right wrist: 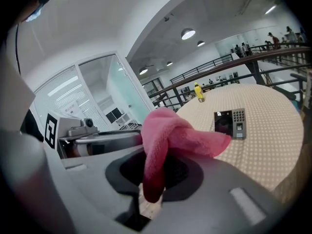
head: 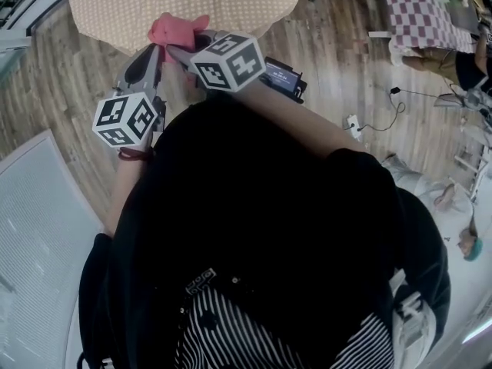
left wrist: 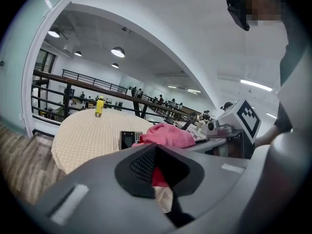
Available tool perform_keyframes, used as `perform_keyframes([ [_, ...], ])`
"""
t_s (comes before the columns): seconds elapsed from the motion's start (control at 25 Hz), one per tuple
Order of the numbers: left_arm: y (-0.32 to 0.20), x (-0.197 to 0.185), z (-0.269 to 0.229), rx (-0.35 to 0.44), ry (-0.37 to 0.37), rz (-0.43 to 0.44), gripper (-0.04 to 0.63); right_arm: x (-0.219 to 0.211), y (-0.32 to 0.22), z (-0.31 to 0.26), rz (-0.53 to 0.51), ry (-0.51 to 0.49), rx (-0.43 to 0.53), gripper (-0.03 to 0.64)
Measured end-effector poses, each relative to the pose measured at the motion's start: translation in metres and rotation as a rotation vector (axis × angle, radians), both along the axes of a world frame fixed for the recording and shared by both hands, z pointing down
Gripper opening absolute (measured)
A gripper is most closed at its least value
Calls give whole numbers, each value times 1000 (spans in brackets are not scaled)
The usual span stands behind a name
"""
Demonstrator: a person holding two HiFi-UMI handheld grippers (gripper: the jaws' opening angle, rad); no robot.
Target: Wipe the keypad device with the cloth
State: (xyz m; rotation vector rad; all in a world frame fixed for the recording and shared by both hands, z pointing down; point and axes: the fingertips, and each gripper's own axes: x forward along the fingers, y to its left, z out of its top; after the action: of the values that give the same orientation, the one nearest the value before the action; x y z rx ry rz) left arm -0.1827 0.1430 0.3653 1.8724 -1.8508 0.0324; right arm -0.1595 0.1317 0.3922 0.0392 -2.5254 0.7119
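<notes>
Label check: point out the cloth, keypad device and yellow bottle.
cloth (right wrist: 168,128): right gripper view, its folded top.
keypad device (right wrist: 230,124): right gripper view, front face.
yellow bottle (right wrist: 198,92): right gripper view, its body.

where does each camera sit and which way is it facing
Head view: on the person's head, facing steeply down at their dark torso, left gripper and right gripper.
Left gripper view: on the left gripper, facing along its jaws, shut on the cloth, toward the keypad device.
Right gripper view: on the right gripper, same aim, jaws on the cloth.
Shared: the cloth, in all three.
</notes>
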Motion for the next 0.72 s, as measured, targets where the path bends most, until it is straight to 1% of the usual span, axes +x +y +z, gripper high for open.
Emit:
perform_keyframes([
  [0.16, -55, -5, -9, -17, -10, -4, 3, -8, -54, -10, -24, -8, -17, 61],
  [0.36, -108, -7, -9, -40, -19, -13, 5, -14, -106, -10, -54, -20, -43, 61],
  [0.52, -139, -10, -9, -61, -30, -13, 5, -23, -137, -12, -78, -31, -64, 61],
  [0.72, -168, -13, -2, -83, -24, -28, 4, -25, -165, -5, -99, -33, -89, 61],
])
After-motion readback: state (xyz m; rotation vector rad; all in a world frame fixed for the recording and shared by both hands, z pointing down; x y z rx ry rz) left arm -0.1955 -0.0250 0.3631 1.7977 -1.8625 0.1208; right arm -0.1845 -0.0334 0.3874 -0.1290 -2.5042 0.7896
